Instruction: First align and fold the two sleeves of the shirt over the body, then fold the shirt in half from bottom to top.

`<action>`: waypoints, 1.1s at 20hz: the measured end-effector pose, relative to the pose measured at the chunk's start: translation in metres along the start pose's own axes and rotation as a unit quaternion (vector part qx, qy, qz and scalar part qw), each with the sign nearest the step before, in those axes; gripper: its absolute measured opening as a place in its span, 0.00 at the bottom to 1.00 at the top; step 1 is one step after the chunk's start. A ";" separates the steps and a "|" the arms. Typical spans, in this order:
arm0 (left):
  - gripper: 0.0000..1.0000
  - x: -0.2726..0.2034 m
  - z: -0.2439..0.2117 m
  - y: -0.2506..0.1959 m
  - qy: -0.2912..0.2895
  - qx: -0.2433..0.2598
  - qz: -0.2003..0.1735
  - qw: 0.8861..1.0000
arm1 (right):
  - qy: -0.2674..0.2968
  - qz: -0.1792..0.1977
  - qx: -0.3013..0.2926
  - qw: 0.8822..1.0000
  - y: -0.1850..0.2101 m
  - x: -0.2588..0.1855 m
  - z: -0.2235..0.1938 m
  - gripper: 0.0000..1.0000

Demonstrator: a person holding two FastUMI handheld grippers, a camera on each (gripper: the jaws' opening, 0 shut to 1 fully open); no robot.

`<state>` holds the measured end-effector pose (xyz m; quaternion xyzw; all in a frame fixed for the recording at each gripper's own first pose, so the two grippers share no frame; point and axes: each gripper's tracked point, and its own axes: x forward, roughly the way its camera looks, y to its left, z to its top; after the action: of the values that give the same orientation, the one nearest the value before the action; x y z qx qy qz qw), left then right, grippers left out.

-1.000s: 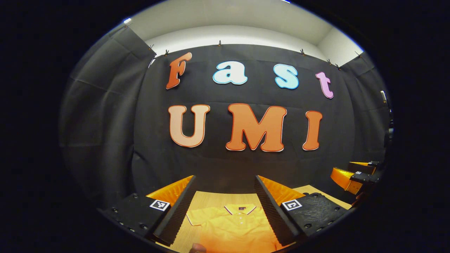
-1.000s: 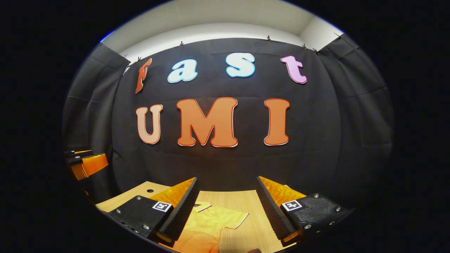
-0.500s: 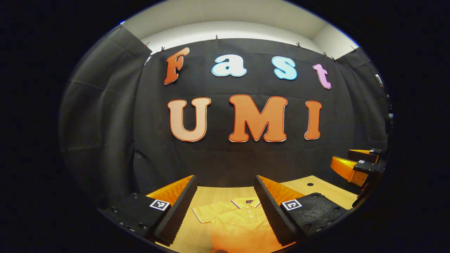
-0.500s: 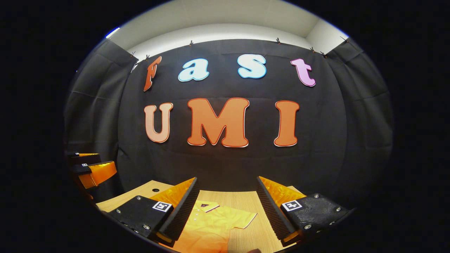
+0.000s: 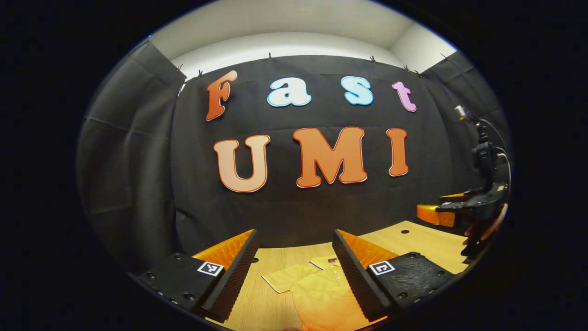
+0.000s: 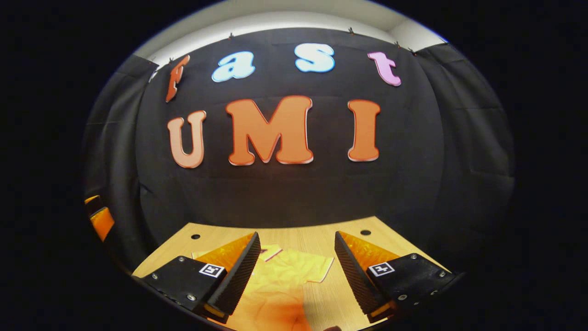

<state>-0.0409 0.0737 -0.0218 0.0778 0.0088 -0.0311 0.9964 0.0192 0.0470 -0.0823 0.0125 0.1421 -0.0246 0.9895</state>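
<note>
Both tongs, left (image 5: 294,269) and right (image 6: 294,271), hover spread apart above the yellow polo shirt (image 5: 321,294) on the tabletop (image 6: 321,239), where a shallow pinch might bunch a sleeve crooked.

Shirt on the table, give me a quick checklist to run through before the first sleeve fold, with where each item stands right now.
1. Left gripper open and holding nothing: ok.
2. Right gripper open and holding nothing: ok.
3. Shirt lying on the wooden table, collar toward the far wall: ok.
4. One short sleeve spread out flat to the side in the left gripper view, the other sleeve likewise in the right gripper view: ok.
5. Either gripper down at a sleeve edge, ready to pinch: not ok, both are above the cloth.
6. Shirt's bottom hem flat and straight: cannot tell, it lies below what the views take in.
</note>
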 end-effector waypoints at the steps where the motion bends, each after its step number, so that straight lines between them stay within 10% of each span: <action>1: 0.99 -0.004 -0.003 0.004 0.002 0.002 0.002 1.000 | 0.020 -0.003 0.002 1.000 -0.001 0.008 -0.010 0.98; 10: 0.99 -0.013 -0.008 0.034 0.018 0.027 0.091 0.995 | 0.178 0.011 0.024 0.984 -0.018 0.102 -0.082 0.98; 22: 0.99 -0.014 -0.059 0.031 0.118 0.049 0.181 0.975 | 0.402 -0.001 0.072 0.913 -0.068 0.211 -0.194 0.91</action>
<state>-0.0538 0.1140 -0.0747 0.1300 0.1109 0.1587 0.9724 0.1631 -0.0238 -0.3288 0.0919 0.5257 -0.0290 0.8452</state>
